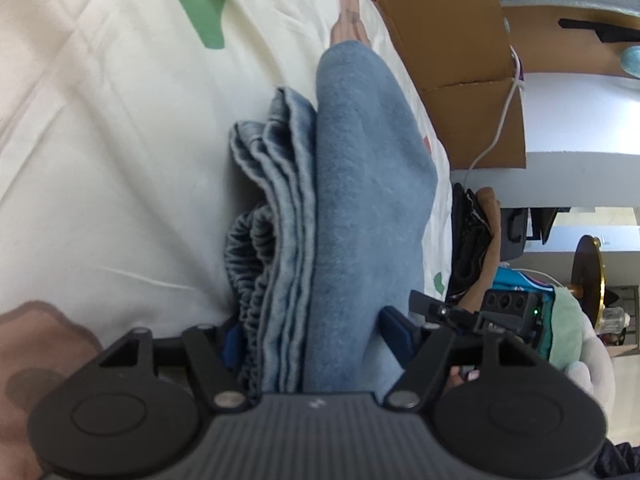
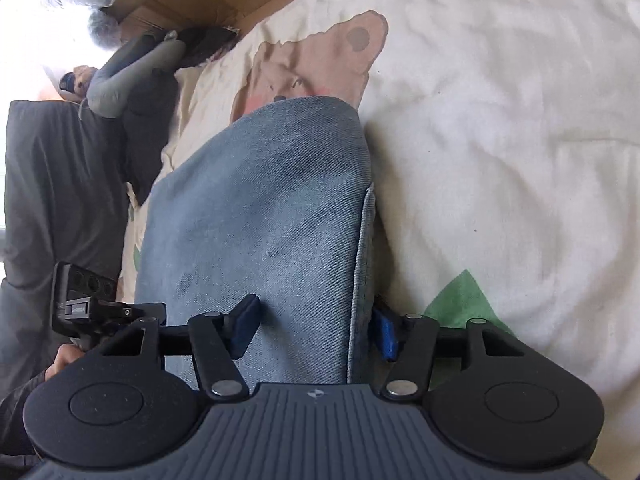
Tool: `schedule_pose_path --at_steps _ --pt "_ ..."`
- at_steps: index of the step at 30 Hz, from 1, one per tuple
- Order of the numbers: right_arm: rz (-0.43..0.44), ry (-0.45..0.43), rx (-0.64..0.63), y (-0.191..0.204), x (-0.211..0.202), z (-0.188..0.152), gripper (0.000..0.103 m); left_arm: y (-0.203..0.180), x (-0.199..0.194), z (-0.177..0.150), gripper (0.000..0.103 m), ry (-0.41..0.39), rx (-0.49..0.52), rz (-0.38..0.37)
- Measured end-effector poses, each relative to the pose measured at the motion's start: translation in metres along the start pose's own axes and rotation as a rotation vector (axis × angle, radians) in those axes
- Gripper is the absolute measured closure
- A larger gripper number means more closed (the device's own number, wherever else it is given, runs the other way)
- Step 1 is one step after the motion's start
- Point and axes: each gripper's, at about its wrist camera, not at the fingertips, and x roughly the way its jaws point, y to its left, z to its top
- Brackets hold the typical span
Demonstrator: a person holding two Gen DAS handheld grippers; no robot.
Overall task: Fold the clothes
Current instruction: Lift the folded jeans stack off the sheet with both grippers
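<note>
A folded bundle of light blue jeans (image 1: 360, 184) lies on a cream bed sheet (image 1: 120, 140), its stacked layers and gathered waistband showing on the left edge. My left gripper (image 1: 312, 338) is turned on its side, with one blue pad under the bundle and one on top, both touching the denim. From the opposite side, my right gripper (image 2: 314, 330) clamps the same jeans (image 2: 260, 200), its left pad (image 2: 244, 328) dented into the cloth. Each gripper shows at the edge of the other's view.
The sheet (image 2: 500, 140) carries bear and green prints. Cardboard boxes (image 1: 452, 40) stand along the bed's far side with a white cable (image 1: 496, 136) hanging over them. Dark clothes (image 2: 60, 180) lie piled beside the bed edge.
</note>
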Motion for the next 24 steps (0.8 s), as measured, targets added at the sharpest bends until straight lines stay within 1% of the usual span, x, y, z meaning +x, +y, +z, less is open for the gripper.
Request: schedule_pose_path --at_steps 1,2,3,5,8,10,13,14,16,17,18,19,21,23,24 --pt "0.009 -0.003 0.007 0.000 -0.001 0.000 0.050 -0.001 0.000 0.000 0.038 0.001 0.003 -0.001" --pt "0.013 -0.005 0.016 0.000 -0.002 0.000 0.054 -0.002 0.000 0.000 0.042 0.006 0.003 -0.004" --pt "0.023 -0.005 0.017 0.002 -0.005 0.000 0.062 -0.003 -0.001 0.001 0.043 0.008 0.001 -0.005" --pt "0.046 -0.008 0.014 0.005 -0.011 0.001 0.067 -0.006 -0.005 0.002 0.048 0.011 0.008 -0.007" --pt "0.082 -0.011 0.010 0.011 -0.021 0.002 0.067 -0.008 -0.010 0.002 0.049 0.010 0.021 -0.010" --pt "0.073 -0.003 0.006 0.010 -0.022 0.001 0.066 -0.010 -0.007 0.003 0.048 0.013 0.032 -0.001" --pt "0.064 0.011 0.028 -0.001 -0.017 -0.001 0.063 -0.009 0.000 0.006 0.040 0.023 0.036 0.006" --pt "0.075 0.022 0.041 -0.005 -0.014 -0.003 0.062 -0.008 0.002 0.007 0.035 0.030 0.043 0.004" --pt "0.108 0.049 0.070 -0.013 -0.008 -0.008 0.060 -0.005 0.007 0.007 0.032 0.041 0.028 -0.004" --pt "0.112 0.053 0.072 -0.015 -0.006 -0.011 0.058 -0.007 0.009 0.006 0.033 0.041 0.036 -0.001" --pt "0.113 0.050 0.068 -0.014 -0.005 -0.012 0.060 -0.009 0.010 0.006 0.033 0.041 0.043 0.002" --pt "0.113 0.046 0.064 -0.012 -0.006 -0.012 0.062 -0.011 0.011 0.006 0.034 0.041 0.051 0.005" --pt "0.115 0.039 0.054 -0.010 -0.009 -0.012 0.069 -0.014 0.009 0.005 0.038 0.038 0.064 0.013" --pt "0.112 0.031 0.046 -0.005 -0.012 -0.012 0.073 -0.014 0.007 0.005 0.043 0.038 0.056 0.010" --pt "0.110 0.028 0.042 -0.002 -0.014 -0.011 0.074 -0.017 0.007 0.004 0.044 0.037 0.059 0.011"
